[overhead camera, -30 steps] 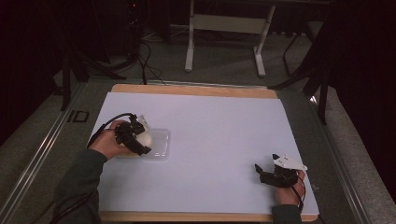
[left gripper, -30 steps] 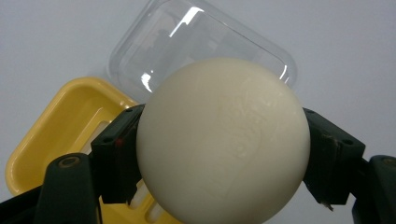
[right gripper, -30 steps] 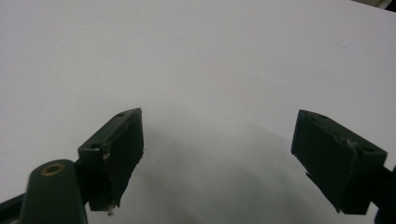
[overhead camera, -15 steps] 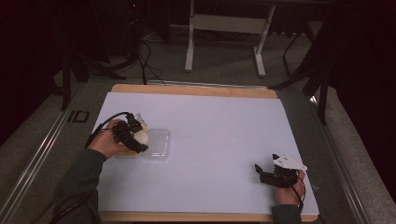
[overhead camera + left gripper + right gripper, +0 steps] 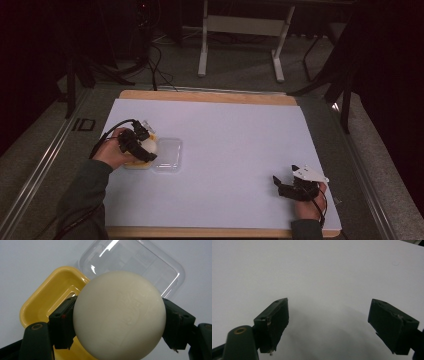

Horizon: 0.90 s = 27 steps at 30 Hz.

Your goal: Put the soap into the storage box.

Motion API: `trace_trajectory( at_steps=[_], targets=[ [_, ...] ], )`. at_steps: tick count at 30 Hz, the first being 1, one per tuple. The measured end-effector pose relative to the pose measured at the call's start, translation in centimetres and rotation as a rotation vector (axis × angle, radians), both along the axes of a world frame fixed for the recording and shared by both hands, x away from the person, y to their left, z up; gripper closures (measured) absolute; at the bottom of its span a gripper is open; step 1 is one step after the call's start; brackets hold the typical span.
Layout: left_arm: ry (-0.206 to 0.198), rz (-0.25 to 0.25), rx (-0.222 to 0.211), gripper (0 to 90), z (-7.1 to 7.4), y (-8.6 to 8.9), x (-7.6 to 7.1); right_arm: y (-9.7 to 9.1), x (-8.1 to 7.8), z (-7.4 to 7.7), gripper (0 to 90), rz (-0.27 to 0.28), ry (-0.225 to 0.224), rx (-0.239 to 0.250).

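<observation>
The left gripper (image 5: 120,322) has its jaws clamped on a cream ball (image 5: 119,315), held just above the yellow tray (image 5: 47,302), whose long axis runs toward the clear lid (image 5: 150,262) beside it. The right gripper (image 5: 334,325), jaws wide and empty, sits well apart over the bare worktop (image 5: 240,130), so the left does the placing.

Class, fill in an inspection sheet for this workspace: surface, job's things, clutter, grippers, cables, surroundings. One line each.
Surface: white sheet on a wood-edged table.
Job's things: cream ball held over a yellow tray; clear lid lies flat beside the tray.
Clutter: nothing seen.
Grippers: left gripper shut on the ball, jaws on opposite sides; right gripper open, holding nothing, over bare sheet near the front right corner.
Cables: black cable loops from the left gripper; more cables on the floor behind.
Surroundings: dark room, grey floor, white stand legs beyond the table.
</observation>
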<state>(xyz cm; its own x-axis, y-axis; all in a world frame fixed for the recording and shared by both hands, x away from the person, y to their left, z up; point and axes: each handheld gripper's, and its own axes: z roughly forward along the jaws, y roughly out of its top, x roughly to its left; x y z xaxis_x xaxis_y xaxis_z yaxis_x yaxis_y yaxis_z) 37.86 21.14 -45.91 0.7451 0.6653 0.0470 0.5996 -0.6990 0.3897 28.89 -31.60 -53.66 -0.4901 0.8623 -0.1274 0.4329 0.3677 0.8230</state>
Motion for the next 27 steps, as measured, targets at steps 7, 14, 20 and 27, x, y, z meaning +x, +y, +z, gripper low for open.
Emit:
trace_trajectory(
  at_steps=[7, 14, 20, 27],
  targets=[
    [-0.006, 0.033, 0.007, 25.2, -0.22, 0.3, 0.29, -0.01, 0.0, 0.0, 16.8, 0.0, 0.0, 0.0],
    [-0.018, 0.04, 0.018, 25.2, -0.01, 0.38, 0.3, 0.0, -0.02, 0.0, 16.8, -0.001, -0.002, 0.001],
    [-0.017, 0.054, 0.024, 25.2, 0.12, 0.63, 0.3, 0.0, -0.03, 0.0, 16.8, -0.001, -0.002, 0.001],
    [-0.011, 0.077, 0.033, 25.2, -0.03, 0.89, 0.51, 0.0, -0.03, 0.0, 16.8, -0.002, -0.002, 0.001]
  ],
)
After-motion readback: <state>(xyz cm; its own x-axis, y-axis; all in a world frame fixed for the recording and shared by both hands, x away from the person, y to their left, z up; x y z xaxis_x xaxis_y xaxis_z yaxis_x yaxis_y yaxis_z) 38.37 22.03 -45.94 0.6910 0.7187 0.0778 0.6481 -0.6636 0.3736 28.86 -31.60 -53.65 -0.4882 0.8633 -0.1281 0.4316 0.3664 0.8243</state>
